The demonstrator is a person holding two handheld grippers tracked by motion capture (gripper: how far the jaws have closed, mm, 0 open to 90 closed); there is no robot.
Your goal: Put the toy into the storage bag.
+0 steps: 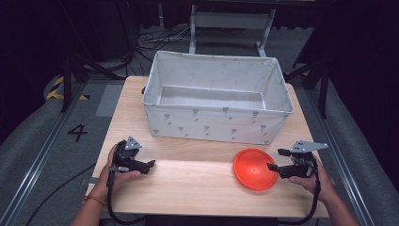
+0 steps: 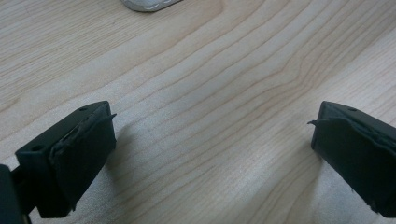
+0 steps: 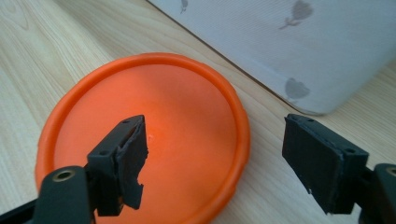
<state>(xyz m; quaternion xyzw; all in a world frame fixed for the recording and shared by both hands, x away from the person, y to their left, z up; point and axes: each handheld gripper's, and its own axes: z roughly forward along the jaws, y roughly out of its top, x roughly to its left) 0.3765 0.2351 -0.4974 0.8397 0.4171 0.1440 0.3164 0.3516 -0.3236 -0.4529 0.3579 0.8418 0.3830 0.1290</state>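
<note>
An orange round plate (image 1: 254, 168) lies flat on the wooden table (image 1: 197, 183), in front of the right end of a white fabric bin (image 1: 219, 125). My right gripper (image 1: 277, 160) hovers at the plate's right edge with its jaws open. In the right gripper view one jaw hangs over the orange plate (image 3: 154, 126) and the other stands outside its rim over bare wood; the right gripper (image 3: 217, 135) has nothing pressed between its pads. My left gripper (image 1: 151, 163) rests at the table's front left, open, and the left gripper (image 2: 212, 135) has bare wood between its jaws.
The bin is empty and takes up the far half of the table; its patterned wall (image 3: 280, 42) stands close behind the plate. A rounded pale corner (image 2: 149, 4) shows at the top of the left gripper view. Cables and a metal frame lie on the floor beyond.
</note>
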